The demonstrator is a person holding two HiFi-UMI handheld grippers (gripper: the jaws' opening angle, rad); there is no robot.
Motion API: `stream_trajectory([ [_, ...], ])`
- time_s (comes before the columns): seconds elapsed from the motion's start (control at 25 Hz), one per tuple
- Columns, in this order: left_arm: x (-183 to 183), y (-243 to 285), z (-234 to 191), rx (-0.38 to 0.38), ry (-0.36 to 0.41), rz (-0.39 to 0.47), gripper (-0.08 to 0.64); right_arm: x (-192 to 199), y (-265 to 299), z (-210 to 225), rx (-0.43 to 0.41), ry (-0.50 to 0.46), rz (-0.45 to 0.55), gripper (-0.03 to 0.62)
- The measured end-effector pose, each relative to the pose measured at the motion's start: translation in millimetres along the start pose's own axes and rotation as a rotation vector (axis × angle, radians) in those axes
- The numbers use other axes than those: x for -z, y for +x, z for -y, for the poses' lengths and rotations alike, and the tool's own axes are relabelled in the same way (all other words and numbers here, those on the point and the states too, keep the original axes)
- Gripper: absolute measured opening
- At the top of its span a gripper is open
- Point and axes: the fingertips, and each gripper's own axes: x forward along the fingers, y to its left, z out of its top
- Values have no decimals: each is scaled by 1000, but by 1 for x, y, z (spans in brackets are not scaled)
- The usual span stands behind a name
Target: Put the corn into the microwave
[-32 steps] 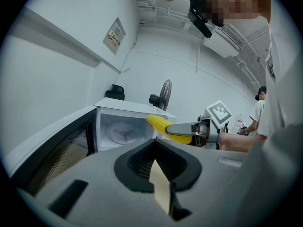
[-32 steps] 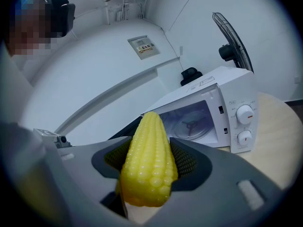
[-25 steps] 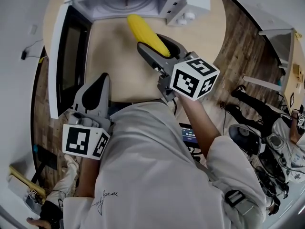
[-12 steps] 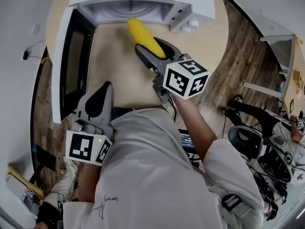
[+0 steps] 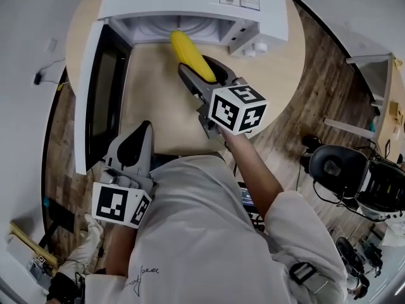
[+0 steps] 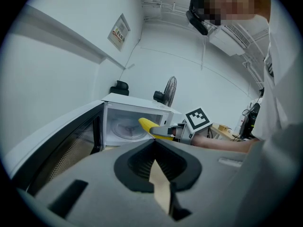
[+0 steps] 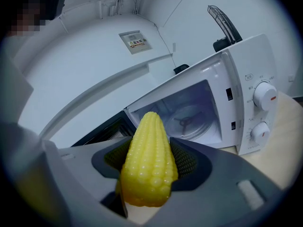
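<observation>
While the microwave [image 5: 190, 5] stands open, corn [image 5: 190, 54] sits in right claw [image 5: 197, 66].

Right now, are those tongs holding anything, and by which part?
The right tongs grip the corn around its thick end; the left tongs hold nothing.

A black chair [image 5: 335, 164] stands near the round table [image 5: 158, 94].
</observation>
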Motion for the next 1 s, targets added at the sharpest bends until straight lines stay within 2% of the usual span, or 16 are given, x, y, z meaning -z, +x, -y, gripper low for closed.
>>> stream_trajectory([
  [1.0,2,2,-8,0,1,-35,-9,-1,41,33,71,-28,-11,259],
])
